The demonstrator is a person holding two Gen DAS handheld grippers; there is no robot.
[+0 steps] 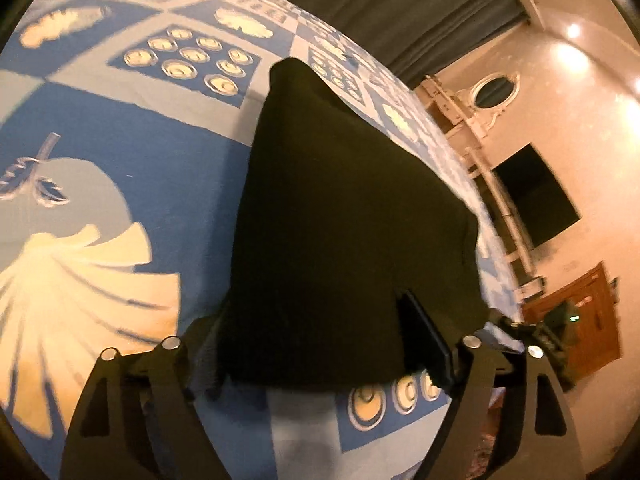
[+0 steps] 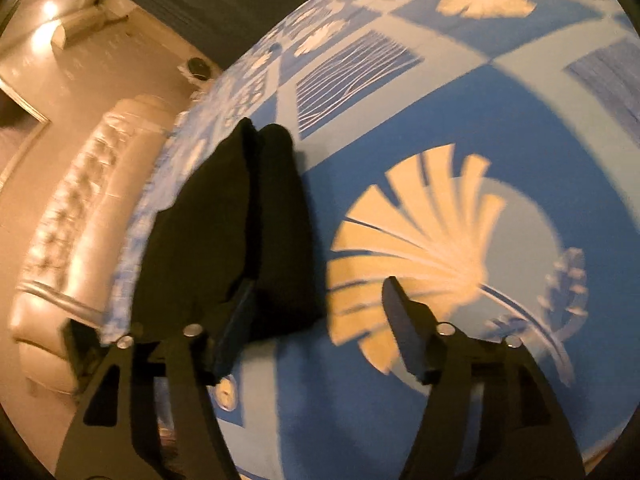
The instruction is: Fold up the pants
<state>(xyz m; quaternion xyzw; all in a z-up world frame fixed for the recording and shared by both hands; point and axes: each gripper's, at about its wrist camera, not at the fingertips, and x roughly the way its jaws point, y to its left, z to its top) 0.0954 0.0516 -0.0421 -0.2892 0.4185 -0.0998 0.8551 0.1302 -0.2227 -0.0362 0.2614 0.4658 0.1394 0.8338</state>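
The black pants (image 1: 344, 216) lie folded lengthwise on a blue patterned bedspread (image 1: 132, 148), reaching away from me. My left gripper (image 1: 320, 336) is open, its jaws wide on either side of the near end; the right finger (image 1: 424, 332) shows against the cloth and the left one is hidden by it. In the right wrist view the pants (image 2: 224, 224) lie at left on the bedspread (image 2: 500, 92). My right gripper (image 2: 316, 312) is open and empty; its left finger (image 2: 236, 320) lies over the pants' near edge and its right finger (image 2: 404, 324) over bare bedspread.
The bed's edge runs close along the pants' far side. Beyond it are a cream tufted headboard or sofa (image 2: 80, 208), a dark screen (image 1: 536, 196) on the wall, a wooden cabinet (image 1: 580, 312) and grey curtains (image 1: 392, 4).
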